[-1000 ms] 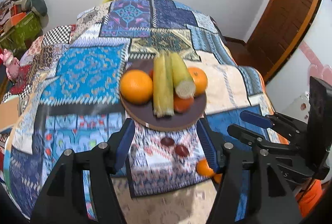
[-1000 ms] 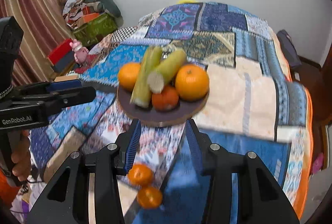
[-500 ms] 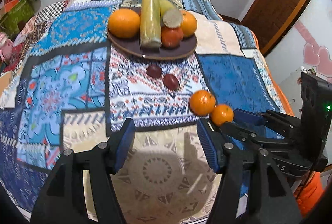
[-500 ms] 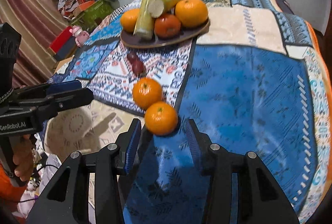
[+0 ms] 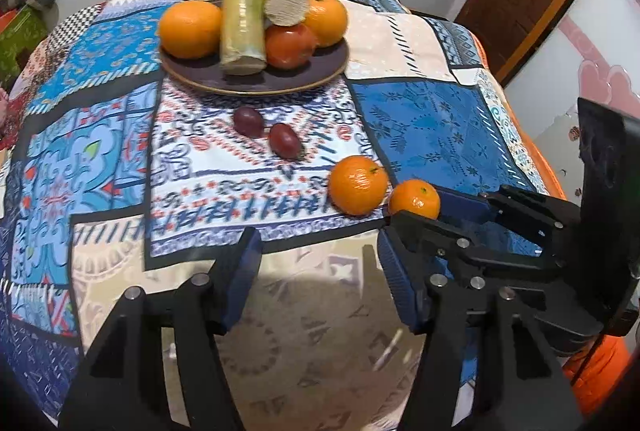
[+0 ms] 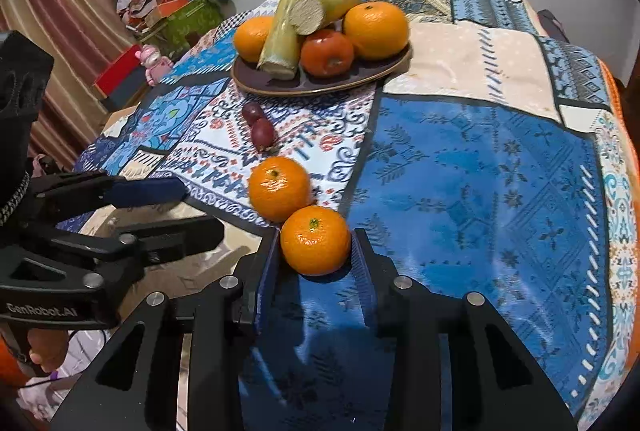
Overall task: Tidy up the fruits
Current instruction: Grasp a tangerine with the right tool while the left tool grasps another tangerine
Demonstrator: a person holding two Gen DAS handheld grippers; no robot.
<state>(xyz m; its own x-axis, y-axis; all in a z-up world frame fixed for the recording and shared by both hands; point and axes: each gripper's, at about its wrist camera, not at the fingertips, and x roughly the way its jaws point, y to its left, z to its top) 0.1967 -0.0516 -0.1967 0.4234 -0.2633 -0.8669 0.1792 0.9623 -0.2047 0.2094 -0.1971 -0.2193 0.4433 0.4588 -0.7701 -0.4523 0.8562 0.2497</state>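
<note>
Left wrist view: the left gripper point(image 5: 318, 267) hangs with its jaws open and nothing between them, having just closed a little, above the pale patch at the near edge of the patchwork bedspread point(image 5: 432, 135). Farther off, two tangerines lie side by side; the right one point(image 5: 415, 198) sits between the jaws of the right gripper point(image 5: 416, 215) that reaches in from the right. Two dark red fruits point(image 5: 266, 133) lie between them and the plate point(image 5: 320, 75), which already carries oranges and cut cane stalks.

Right wrist view: the right gripper's jaws have just been closing and flank the near tangerine point(image 6: 315, 240), the pads at its sides, pressing or nearly so. It touches the second tangerine point(image 6: 279, 188). The fruit looks light, round and apt to roll, with soft peel, so a gentle hold across its widest middle suits it. The left gripper's body reads "GenRobot.AI".
</note>
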